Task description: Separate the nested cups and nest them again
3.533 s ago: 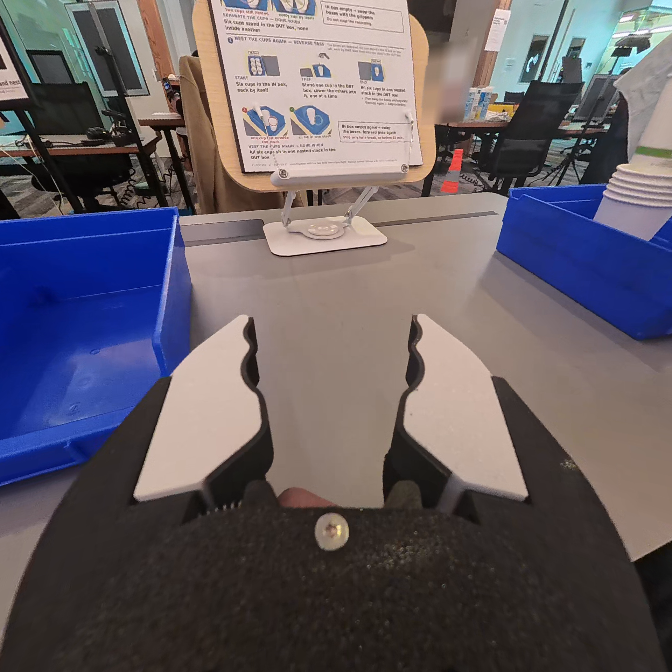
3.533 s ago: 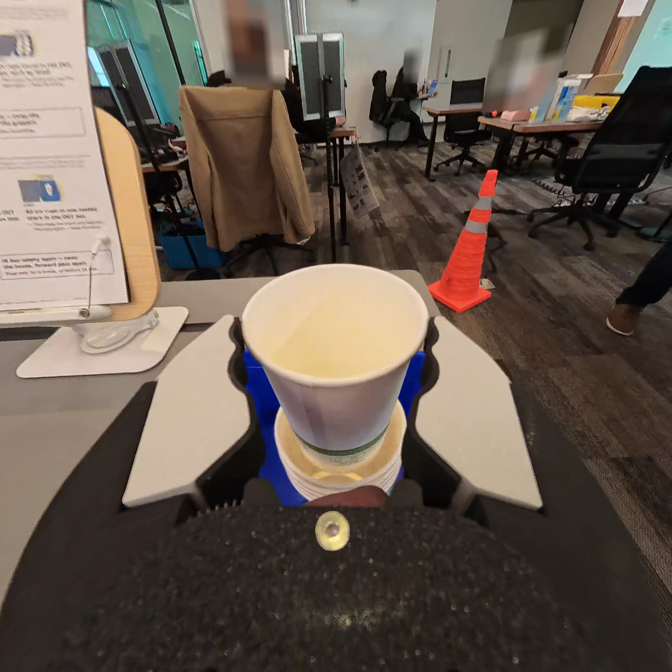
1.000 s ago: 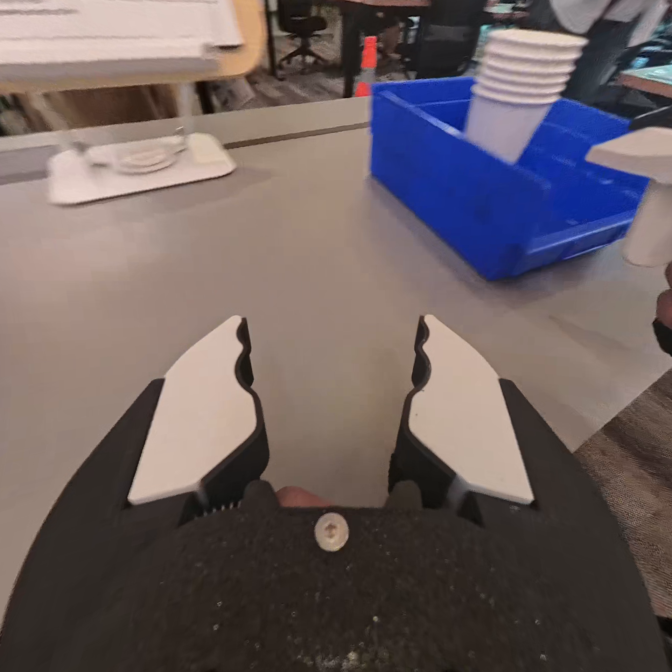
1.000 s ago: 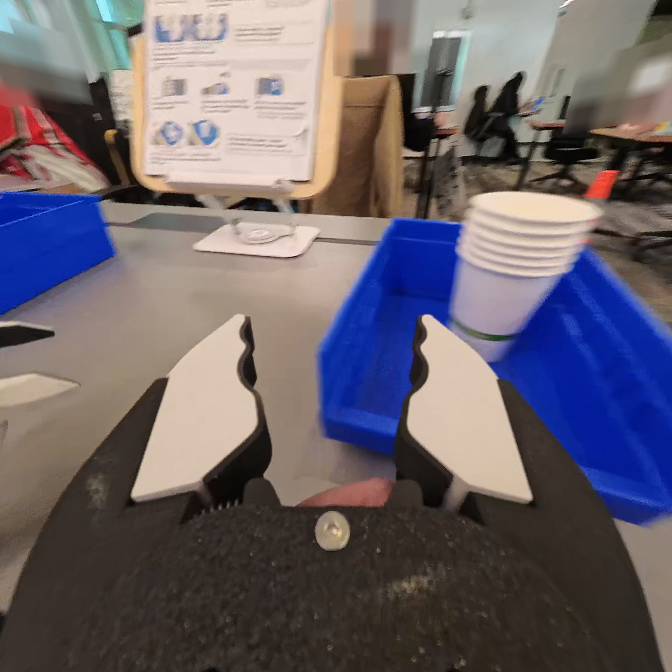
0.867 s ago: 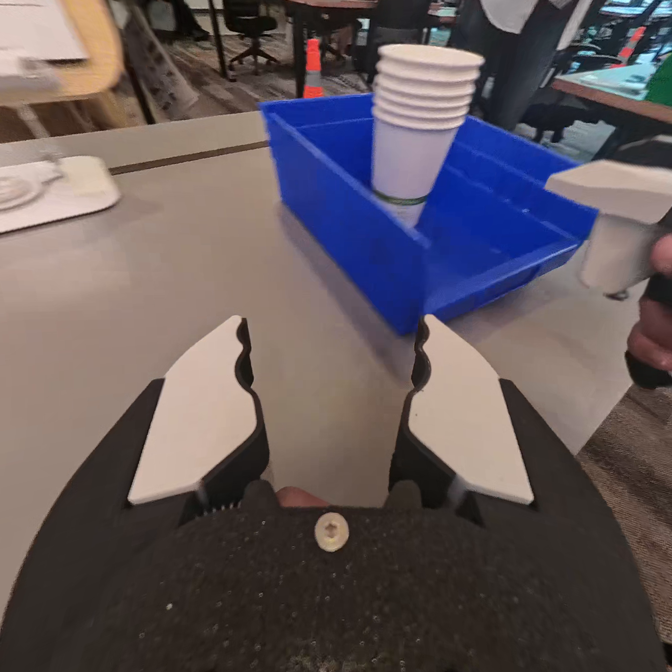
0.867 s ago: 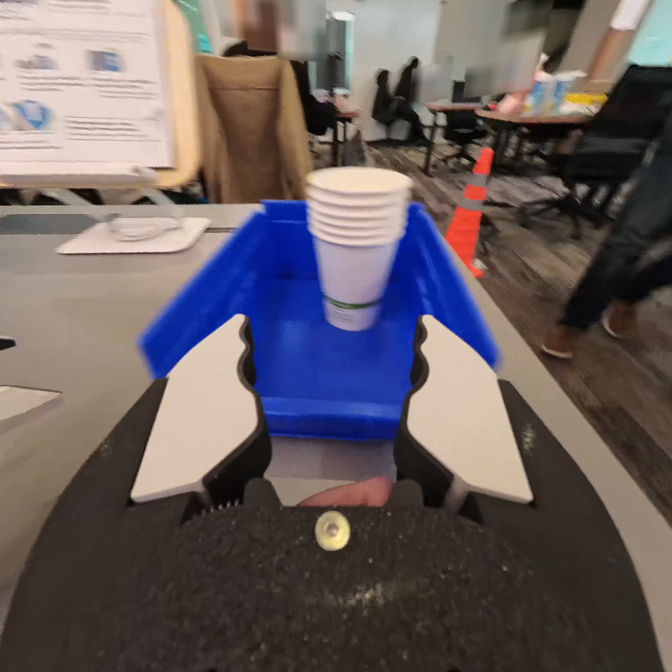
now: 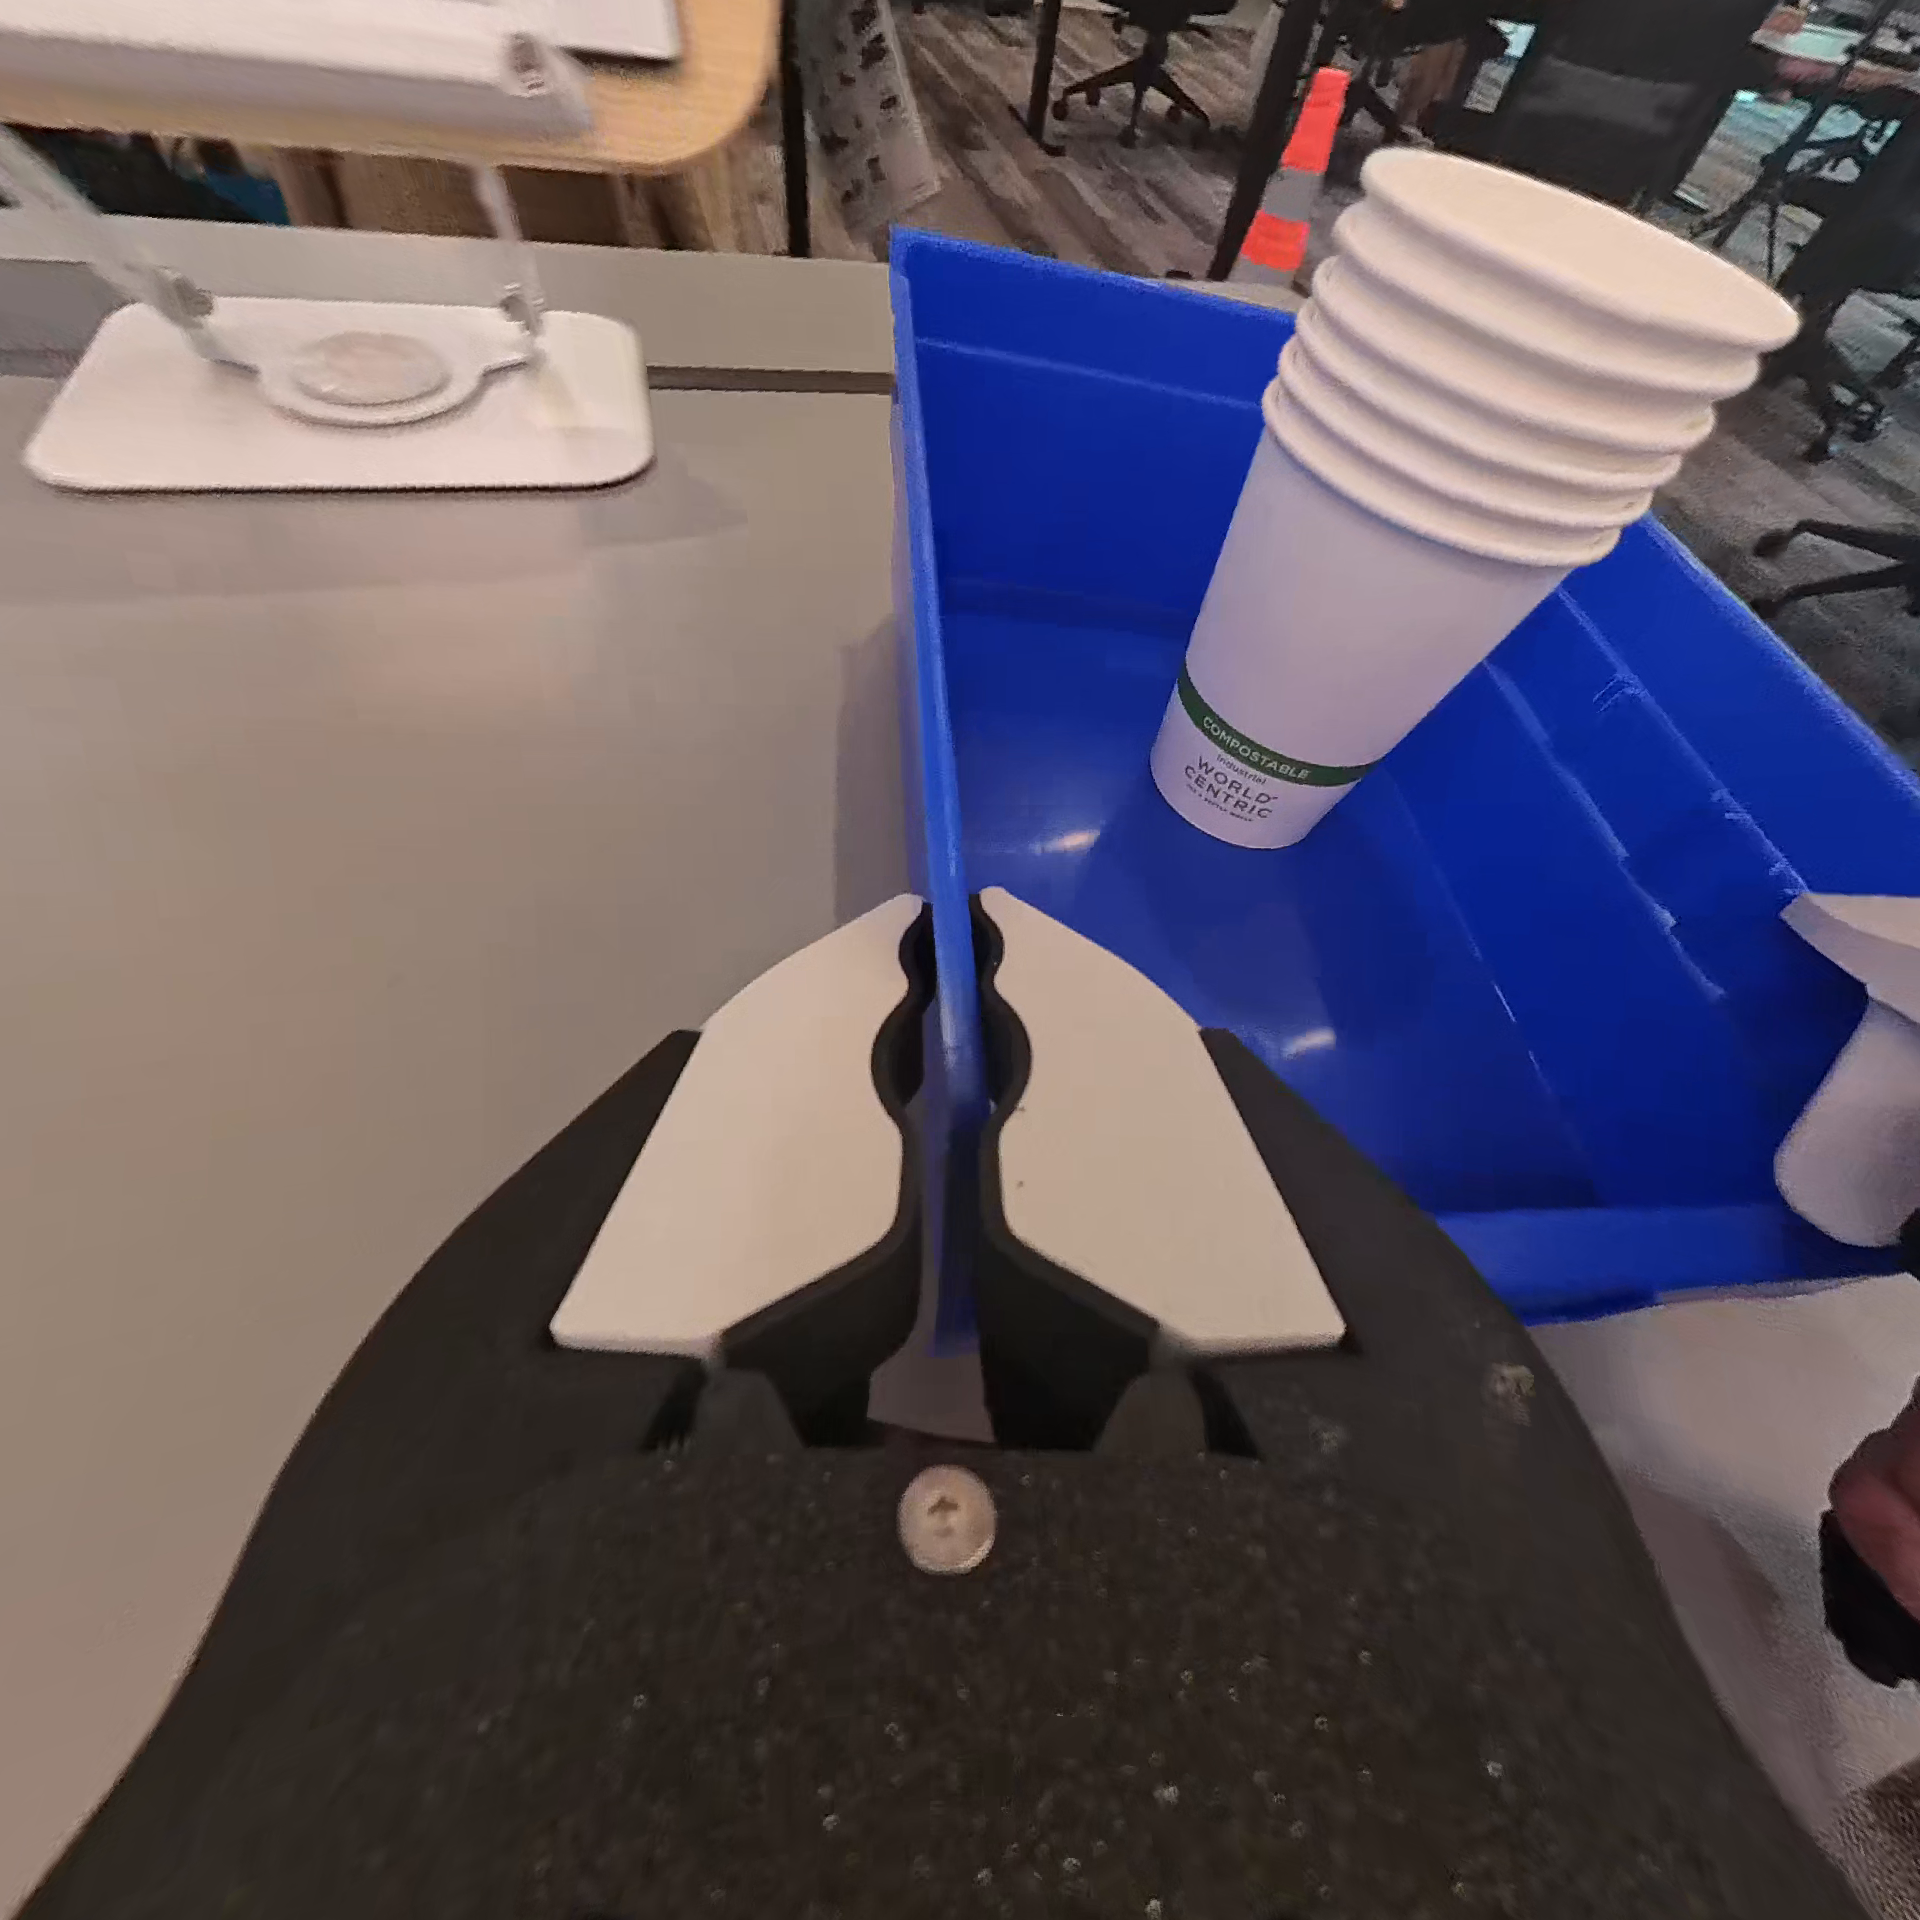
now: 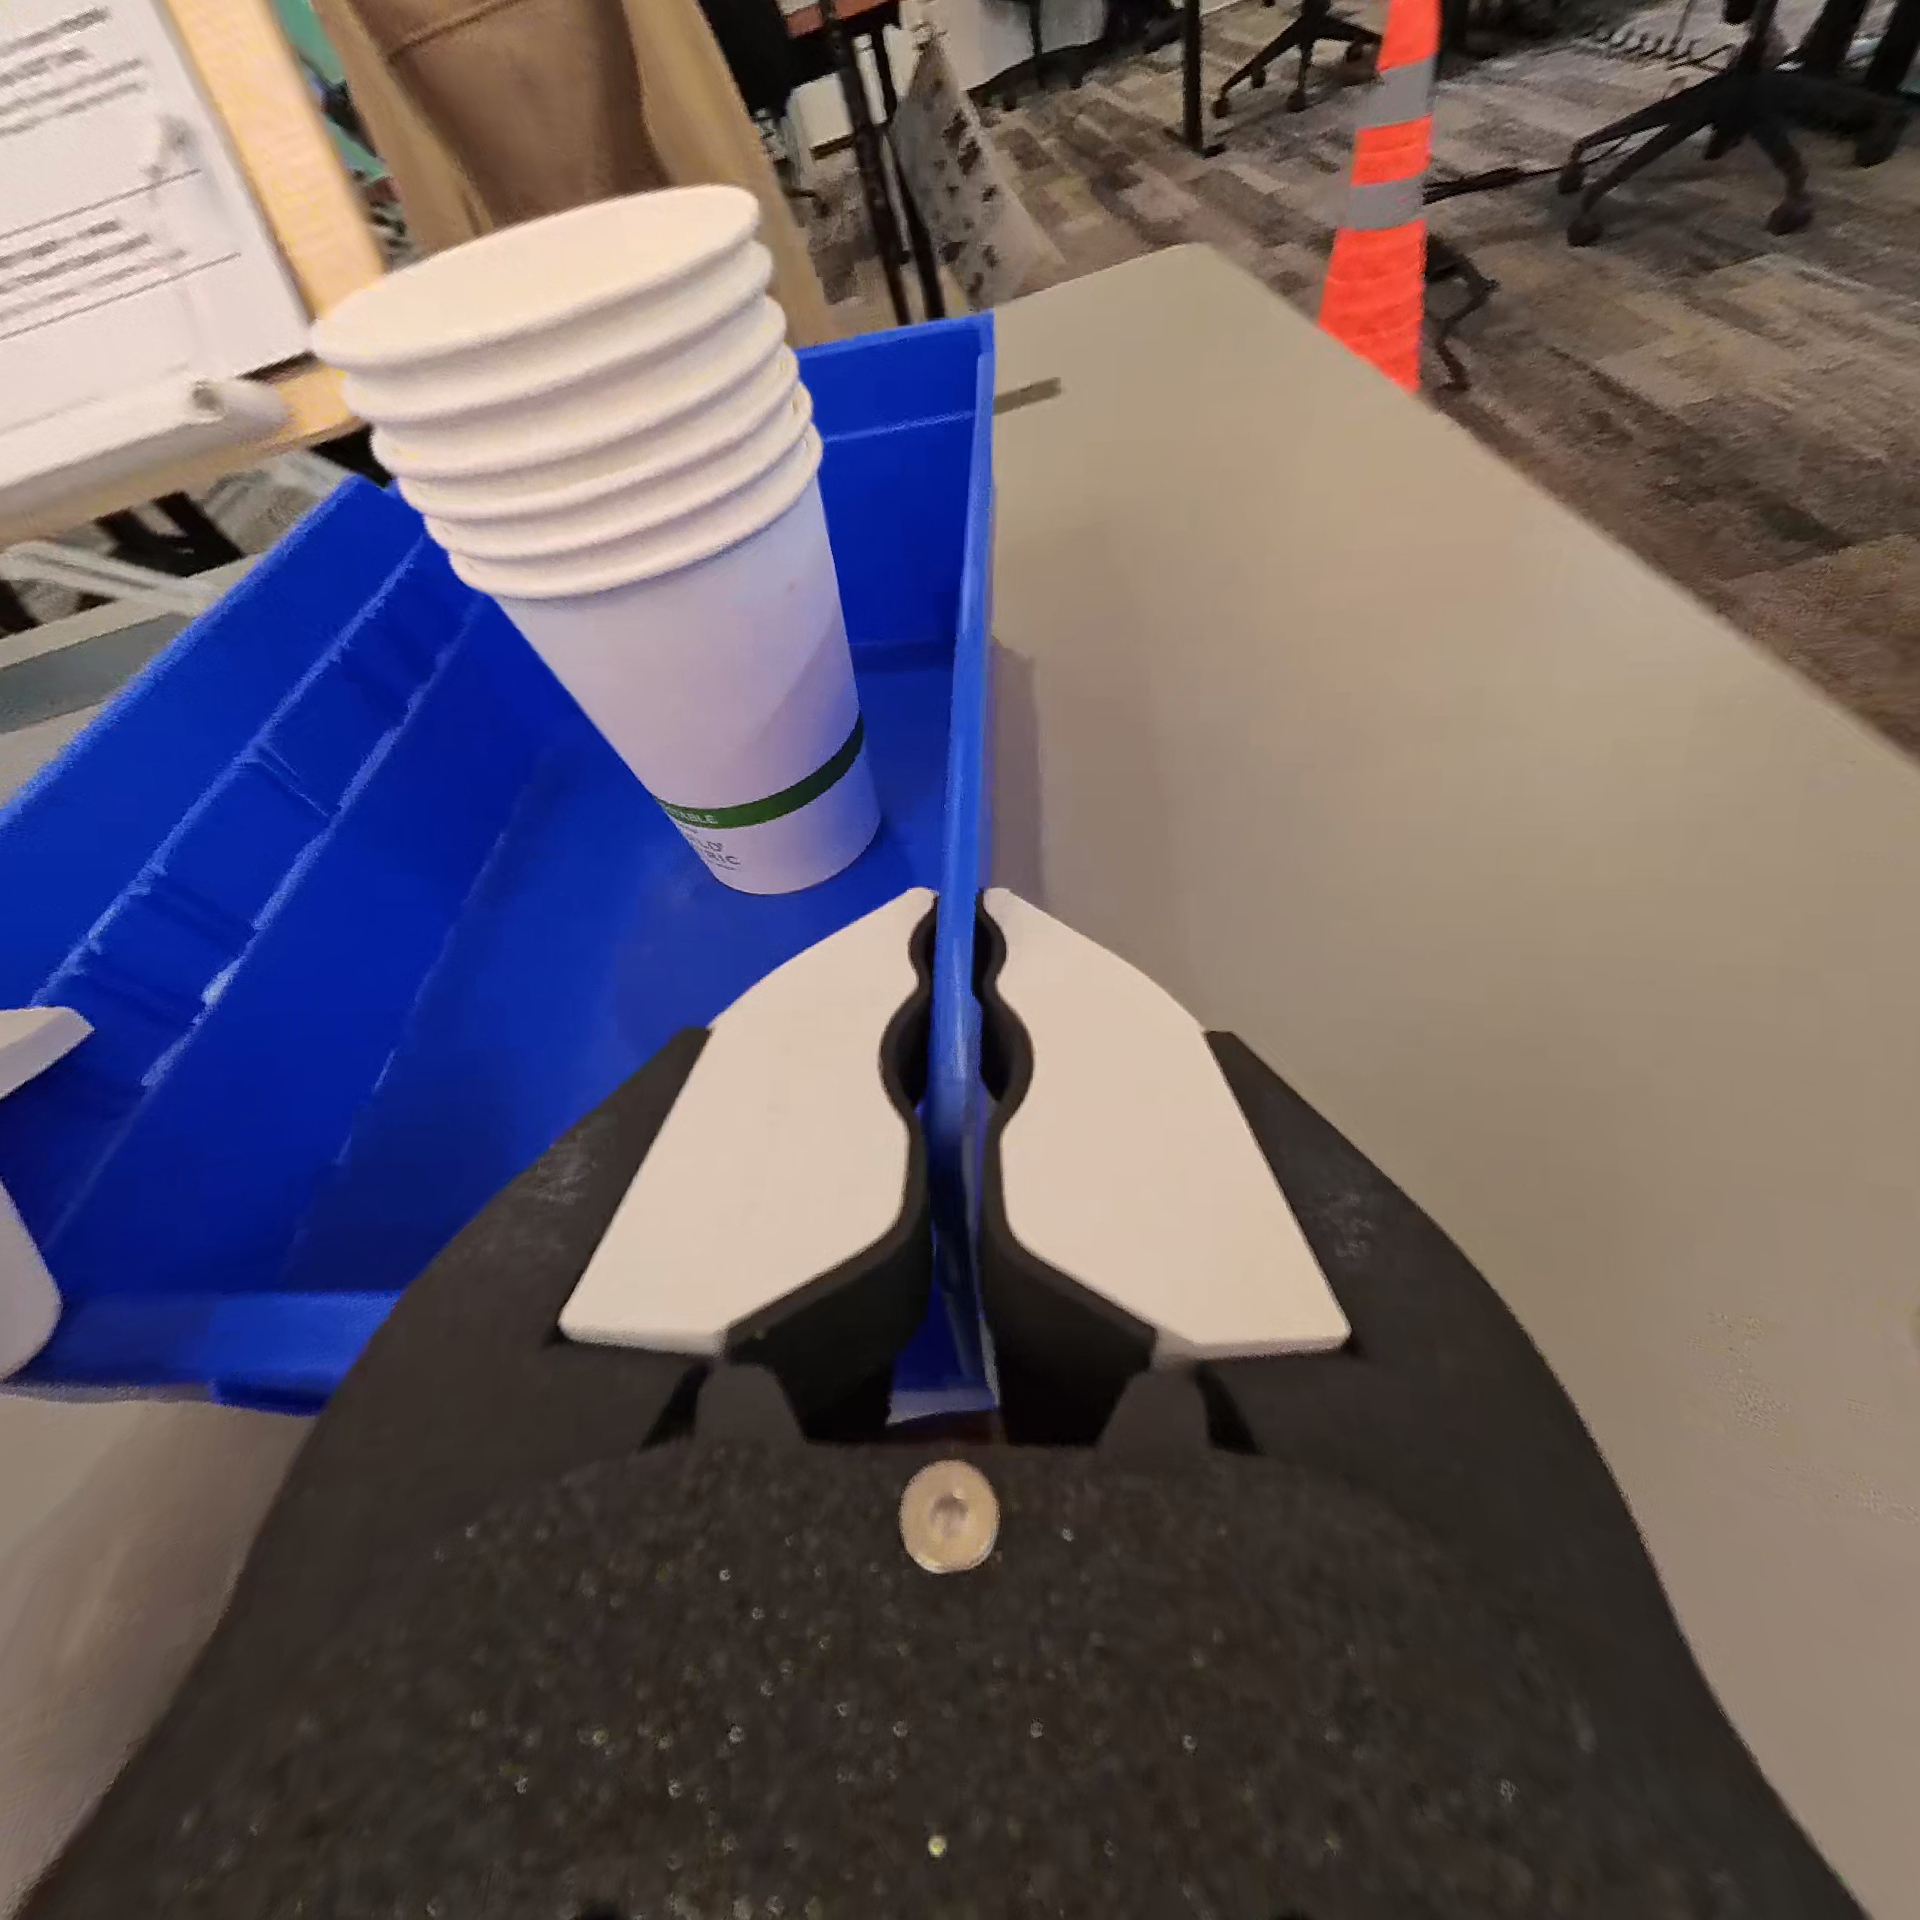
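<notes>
A stack of several nested white paper cups [image 7: 1455, 488] with a green band stands tilted inside a blue bin [image 7: 1351, 1039]. It also shows in the right wrist view [image 8: 644, 540], in the same blue bin [image 8: 312, 935]. My left gripper [image 7: 951, 914] is shut on the bin's left side wall, near its front corner. My right gripper [image 8: 956, 909] is shut on the bin's right side wall, near its front corner. Each gripper shows at the far edge of the other's view, the right one [image 7: 1860, 1049] and the left one [image 8: 26, 1143].
The bin sits on a grey table [image 7: 364, 831]. A white stand base [image 7: 343, 395] holding an instruction board is at the back left. An orange traffic cone [image 8: 1382, 197] stands on the floor beyond the table's right edge [image 8: 1558, 499]. Office chairs stand farther off.
Both grippers were open and apart from the bin; now each has closed on one side wall of the bin. The cup released 3.5 s ago sits on the stack.
</notes>
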Available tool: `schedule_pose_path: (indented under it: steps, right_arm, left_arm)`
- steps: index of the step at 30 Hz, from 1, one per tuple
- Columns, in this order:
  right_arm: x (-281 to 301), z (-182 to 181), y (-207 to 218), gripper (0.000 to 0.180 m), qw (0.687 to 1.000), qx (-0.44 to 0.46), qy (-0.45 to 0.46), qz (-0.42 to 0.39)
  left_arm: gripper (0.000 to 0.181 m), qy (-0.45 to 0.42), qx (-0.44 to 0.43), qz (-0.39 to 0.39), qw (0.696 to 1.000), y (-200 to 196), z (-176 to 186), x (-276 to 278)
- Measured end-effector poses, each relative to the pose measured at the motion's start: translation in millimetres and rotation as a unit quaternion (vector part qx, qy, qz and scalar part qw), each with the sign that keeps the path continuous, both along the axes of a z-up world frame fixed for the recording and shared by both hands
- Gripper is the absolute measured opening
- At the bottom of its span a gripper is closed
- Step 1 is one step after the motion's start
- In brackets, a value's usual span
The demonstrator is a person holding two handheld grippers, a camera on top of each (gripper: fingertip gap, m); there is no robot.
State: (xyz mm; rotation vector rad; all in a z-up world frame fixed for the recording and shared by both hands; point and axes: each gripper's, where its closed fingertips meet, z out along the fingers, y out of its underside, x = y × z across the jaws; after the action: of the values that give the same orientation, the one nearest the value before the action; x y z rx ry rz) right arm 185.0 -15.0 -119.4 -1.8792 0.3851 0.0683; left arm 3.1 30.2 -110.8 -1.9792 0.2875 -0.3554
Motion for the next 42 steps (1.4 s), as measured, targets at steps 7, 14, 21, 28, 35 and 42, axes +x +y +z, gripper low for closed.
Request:
schedule_pose_path:
  steps: [7,14,21,28,35,42]
  right_arm:
    - [-137,2,23,0.004,0.996,-0.006,-0.014,0.089]
    - [-259,-1,51,0.004,0.986,-0.013,-0.028,0.166]
    - [-270,5,52,0.032,0.983,0.027,-0.014,0.181]
    - [-269,35,-50,0.04,0.952,0.196,-0.047,0.228]
    - [-376,-8,-95,0.039,0.897,0.146,-0.031,0.417]
    - [-401,-1,-96,0.043,0.884,0.139,-0.027,0.446]
  left_arm:
    - [0.005,-0.028,-0.008,0.064,0.998,-11,-8,-139]
    - [0.005,0.001,-0.004,0.104,0.995,-4,-7,-264]
    - [0.058,-0.024,-0.028,0.092,0.995,1,-14,-290]
    - [0.07,-0.115,0.033,0.125,0.985,-45,67,-356]
    - [0.063,0.02,-0.003,0.258,0.966,25,35,-553]
    - [0.049,0.051,-0.062,0.24,0.968,76,-20,-589]
